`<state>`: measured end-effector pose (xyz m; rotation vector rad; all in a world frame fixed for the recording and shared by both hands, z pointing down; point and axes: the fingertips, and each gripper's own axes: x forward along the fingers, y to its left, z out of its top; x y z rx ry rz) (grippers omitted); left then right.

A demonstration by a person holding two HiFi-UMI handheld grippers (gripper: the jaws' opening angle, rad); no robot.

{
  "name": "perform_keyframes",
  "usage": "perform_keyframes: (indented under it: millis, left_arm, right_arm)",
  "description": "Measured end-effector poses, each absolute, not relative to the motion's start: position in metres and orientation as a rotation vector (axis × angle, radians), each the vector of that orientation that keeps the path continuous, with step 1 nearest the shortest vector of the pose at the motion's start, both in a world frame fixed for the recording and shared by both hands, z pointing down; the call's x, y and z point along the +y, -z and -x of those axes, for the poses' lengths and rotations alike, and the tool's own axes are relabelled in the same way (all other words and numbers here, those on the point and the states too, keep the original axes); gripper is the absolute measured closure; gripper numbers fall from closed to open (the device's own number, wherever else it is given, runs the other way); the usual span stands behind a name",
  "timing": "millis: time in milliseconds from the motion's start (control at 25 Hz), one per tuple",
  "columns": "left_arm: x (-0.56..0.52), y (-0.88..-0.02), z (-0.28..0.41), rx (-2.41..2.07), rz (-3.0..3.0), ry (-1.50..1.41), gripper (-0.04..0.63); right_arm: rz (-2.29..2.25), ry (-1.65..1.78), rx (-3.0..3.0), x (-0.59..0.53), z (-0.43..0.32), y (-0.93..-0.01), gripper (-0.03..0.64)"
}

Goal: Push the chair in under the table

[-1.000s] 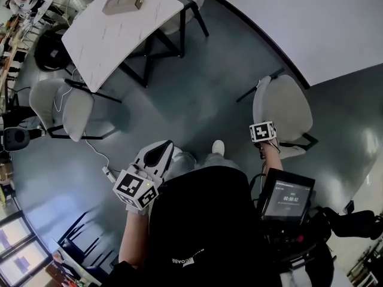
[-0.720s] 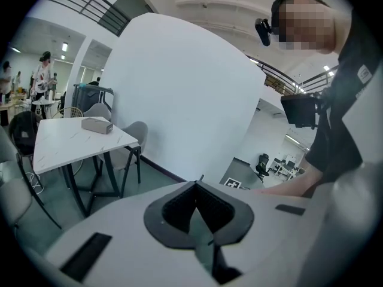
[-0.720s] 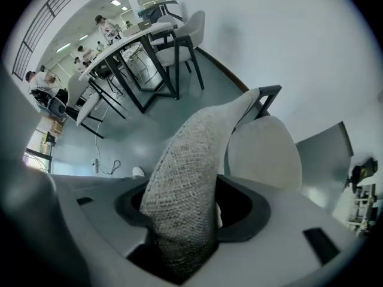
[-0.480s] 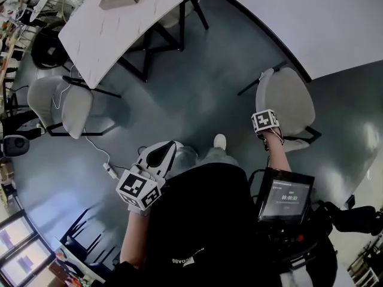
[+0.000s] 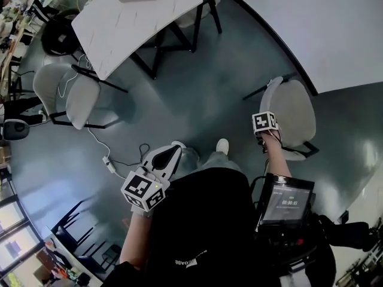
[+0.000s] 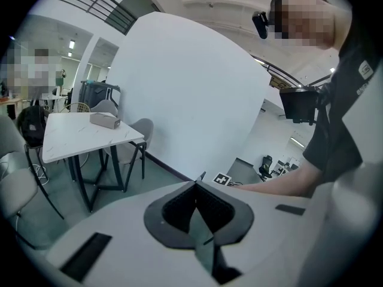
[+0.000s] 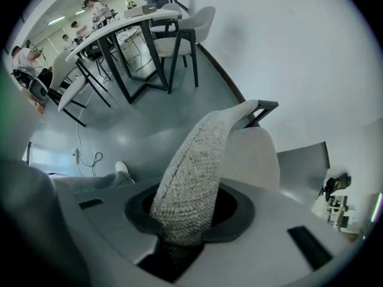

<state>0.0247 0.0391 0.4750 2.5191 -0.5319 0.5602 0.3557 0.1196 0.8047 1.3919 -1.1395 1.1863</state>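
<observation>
Just closing the right gripper [image 7: 182, 232] onto the chair [image 5: 296, 112] back, well apart from the table [image 5: 137, 23]; holding the left gripper [image 6: 196, 213] shut, empty. Could tip or twist instead of sliding, if pushed from so high a pinch.

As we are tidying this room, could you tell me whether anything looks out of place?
Yes: the grey chair stands alone by the white wall, far from the white table where the other chairs sit. The right gripper has just been closing its jaws on the backrest.
</observation>
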Motion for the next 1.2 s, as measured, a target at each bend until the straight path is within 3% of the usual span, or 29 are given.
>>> perform_keyframes:
  millis: [840,1200]
  left_arm:
    - [0.039,-0.473,0.083,-0.779,-2.405,-0.488,0.591]
    - [0.071,-0.471,0.136,-1.067,-2.126,-0.175,0.591]
  right_arm:
    - [-1.352,-1.205,-1.173,0.033,-0.258,-0.811,0.471]
    - [-1.245,-1.154,-1.275,0.016,-0.215,-0.801,0.446]
